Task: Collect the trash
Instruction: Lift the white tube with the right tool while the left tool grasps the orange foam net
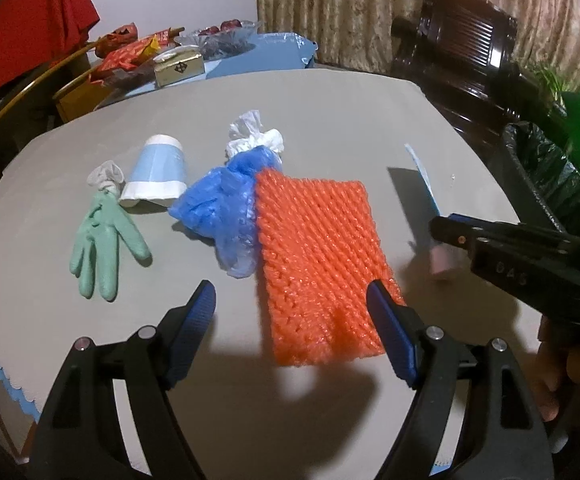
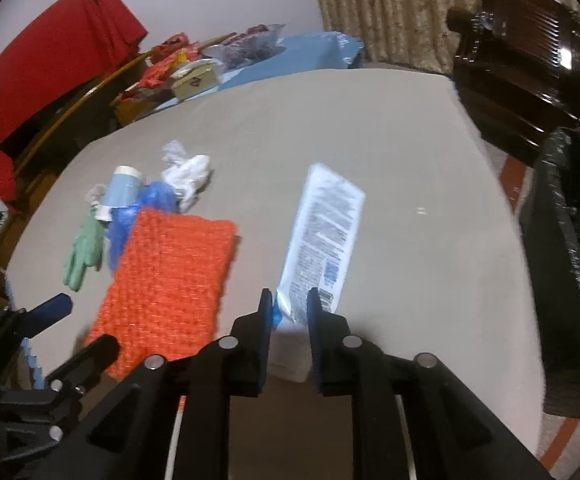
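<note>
1. A grey, matt counter (image 1: 330,120) fills both views; behind it hang ribbed beige curtains (image 1: 350,8), with a dark carved wooden chair (image 1: 462,36) at 1 o'clock and red cloth (image 1: 29,20) at 10 o'clock.
2. The left tongs (image 1: 290,300) stand wide with nothing between the blue ribbed pads. The near end of an orange foam net sleeve (image 1: 318,248) lies between and just past the tips, at 12 o'clock; it is flat, oblong, with a woven, glossy mesh.
3. The right tongs (image 2: 288,308) are narrow, pads closed on the near end of a white tube (image 2: 322,232). The tube is flattened, reaches away toward 12 o'clock and carries dense small print with a blue patch, too blurred to read.
4. In the left view the right tongs enter from 3 o'clock; raised figures on the black body look like "046", though I cannot be certain.
5. Beyond the sleeve, touching its far left corner, sits a crumpled blue plastic bag (image 1: 217,200), thin and translucent, with crumpled white plastic (image 1: 249,132) behind it.
6. At 10 o'clock a pale green glove (image 1: 101,236) lies flat, fingers toward the camera, beside a tipped-over light blue and white paper cup (image 1: 157,176).
7. At 2 o'clock, off the counter's edge, a bin lined with a black bag (image 1: 542,168).
8. Farthest, at 11 o'clock, a gold box (image 1: 177,66) with a diamond mark, among red wrappers (image 1: 129,52).
</note>
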{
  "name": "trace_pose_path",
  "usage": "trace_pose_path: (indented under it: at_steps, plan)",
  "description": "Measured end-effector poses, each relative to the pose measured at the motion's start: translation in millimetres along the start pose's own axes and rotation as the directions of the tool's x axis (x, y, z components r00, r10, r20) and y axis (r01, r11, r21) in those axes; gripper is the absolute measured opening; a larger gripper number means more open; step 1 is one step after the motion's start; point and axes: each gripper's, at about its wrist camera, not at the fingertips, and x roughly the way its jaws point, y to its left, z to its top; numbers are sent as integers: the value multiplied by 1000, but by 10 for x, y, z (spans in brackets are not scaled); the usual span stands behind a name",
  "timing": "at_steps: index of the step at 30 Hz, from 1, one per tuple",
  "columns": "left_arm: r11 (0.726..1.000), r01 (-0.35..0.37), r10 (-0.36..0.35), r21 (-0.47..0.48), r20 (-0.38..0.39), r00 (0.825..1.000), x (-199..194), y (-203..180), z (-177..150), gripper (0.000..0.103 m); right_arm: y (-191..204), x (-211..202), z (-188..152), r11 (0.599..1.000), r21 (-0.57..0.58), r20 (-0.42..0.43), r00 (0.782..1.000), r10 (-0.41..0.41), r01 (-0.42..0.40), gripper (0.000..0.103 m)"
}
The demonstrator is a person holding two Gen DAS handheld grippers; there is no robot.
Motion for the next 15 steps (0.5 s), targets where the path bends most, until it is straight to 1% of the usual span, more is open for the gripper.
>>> trace_pose_path:
  at_steps: [2, 3, 5, 9, 10, 11, 13, 15]
  plan:
    - [1000, 4, -4, 0, -2, 1000, 26, -9, 0, 78, -74, -21, -6, 1000, 13, -3, 1000, -13, 13, 22]
    - [1000, 4, -4, 1, -4, 1000, 43, -7, 1, 78, -110, -19, -10, 1000, 19, -8, 1000, -25, 25, 23]
    - [1000, 12, -12, 5, -7, 1000, 77, -31, 2, 78, -154, -1, -9, 999, 26, -11, 1000, -25, 25, 23]
    - [1000, 23, -23, 15, -14, 1000, 125, -75, 14, 80, -157, -1, 5, 999, 28, -15, 999, -44, 44, 24]
    - [1000, 26, -25, 17, -14, 1000, 127, -80, 14, 80, -149, -7, 2, 998, 23, -16, 998, -55, 55, 32]
    - [999, 28, -28, 19, -12, 1000, 128, -88, 16, 80, -144, -19, -2, 997, 18, -11, 997, -73, 73, 48]
    - [999, 31, -31, 18, -11, 999, 135, -96, 16, 80, -169, -41, -13, 994, 31, 9, 994, -107, 106, 66]
    - [999, 34, -33, 18, -18, 999, 167, -94, 9, 81, -210, -17, -14, 991, 47, 7, 992, -125, 124, 68]
